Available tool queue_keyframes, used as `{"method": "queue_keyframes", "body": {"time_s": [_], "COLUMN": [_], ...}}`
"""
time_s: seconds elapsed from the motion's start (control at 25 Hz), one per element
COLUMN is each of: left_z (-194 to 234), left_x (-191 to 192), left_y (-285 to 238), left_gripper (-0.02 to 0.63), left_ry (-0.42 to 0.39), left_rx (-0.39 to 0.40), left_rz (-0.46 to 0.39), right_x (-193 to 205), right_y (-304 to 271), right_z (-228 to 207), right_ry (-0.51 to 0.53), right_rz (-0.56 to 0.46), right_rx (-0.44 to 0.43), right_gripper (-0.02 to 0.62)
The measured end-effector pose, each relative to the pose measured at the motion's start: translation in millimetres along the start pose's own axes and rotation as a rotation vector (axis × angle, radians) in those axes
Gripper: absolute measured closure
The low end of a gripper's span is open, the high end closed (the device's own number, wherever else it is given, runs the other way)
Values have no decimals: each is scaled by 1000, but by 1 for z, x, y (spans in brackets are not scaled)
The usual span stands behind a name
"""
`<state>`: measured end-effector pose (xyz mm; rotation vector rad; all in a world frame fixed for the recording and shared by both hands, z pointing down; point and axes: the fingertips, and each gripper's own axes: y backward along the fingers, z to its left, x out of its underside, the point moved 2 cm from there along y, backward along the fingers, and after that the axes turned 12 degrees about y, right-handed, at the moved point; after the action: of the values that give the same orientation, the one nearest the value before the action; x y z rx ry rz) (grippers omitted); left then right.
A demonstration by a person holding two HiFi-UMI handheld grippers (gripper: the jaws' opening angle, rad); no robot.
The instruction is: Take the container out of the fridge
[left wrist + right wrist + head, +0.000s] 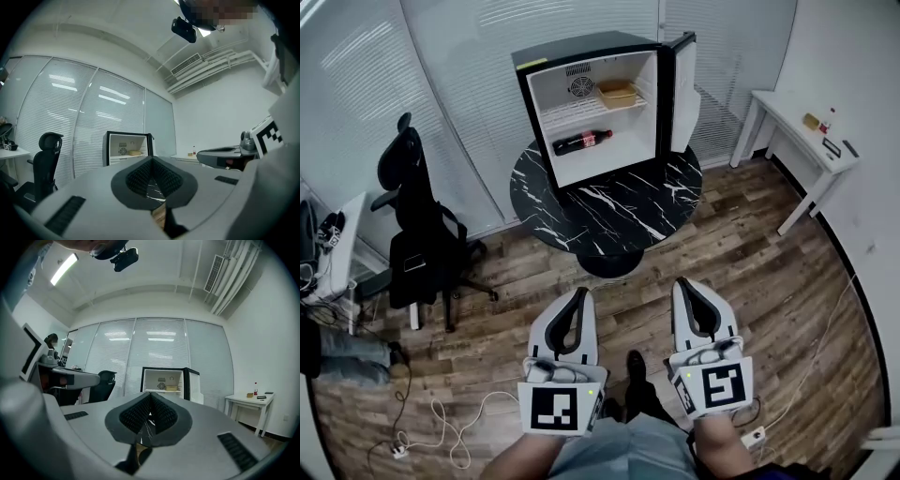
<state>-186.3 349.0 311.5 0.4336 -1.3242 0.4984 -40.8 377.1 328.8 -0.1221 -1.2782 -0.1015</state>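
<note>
The room has a brown wood floor (769, 272) and tall windows with white blinds (478, 56). A round black table (619, 211) with white streaks stands in the middle. A black chair (417, 220) is off to its left. A white table (792, 131) with a few small things on it stands by the right wall.

Only the head view shows the floor and the cords (441, 422) lying on it. The two gripper views look up more. The left gripper view shows pipes (220, 61) under the ceiling, and the right gripper view shows a long light (63, 269).

A small black fridge (581, 47) sits on the round table with its door (682, 89) open. The container (617, 94), a tan box, rests on the top shelf inside. A cola bottle (581, 142) lies on its side on the shelf below.

The left hand-held gripper (582, 292) and the right hand-held gripper (683, 283) are down low near the person, well apart from the fridge. Each has its jaws pressed together with nothing between them.
</note>
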Motion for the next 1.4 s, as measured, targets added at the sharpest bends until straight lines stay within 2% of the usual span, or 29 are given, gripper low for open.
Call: {"method": "queue_keyframes", "body": {"time_s": [0.52,0.88,1.04,1.4], "left_z": [11,-5,-4,16], "left_x": [0,-24,-22,-17], "left_y": [-140,-204,-220,-253], "left_gripper": [592,592,592,592], "left_ry": [-36,-86,-100,-77], "left_rx": [-67,-87,-100,-127], "left_rz": [19,-50,-53,-50], "right_x": [24,10,13,28], "right_y": [-125,-173,-188,-227], "right_z": [-90,-146,-159,-165], "right_ry": [-37,-21,-19,-29], "right_rz": [-16,-91,-100,-88], "right_rx": [-62,-87,-95,-115], "right_gripper": [581,581,581,581]}}
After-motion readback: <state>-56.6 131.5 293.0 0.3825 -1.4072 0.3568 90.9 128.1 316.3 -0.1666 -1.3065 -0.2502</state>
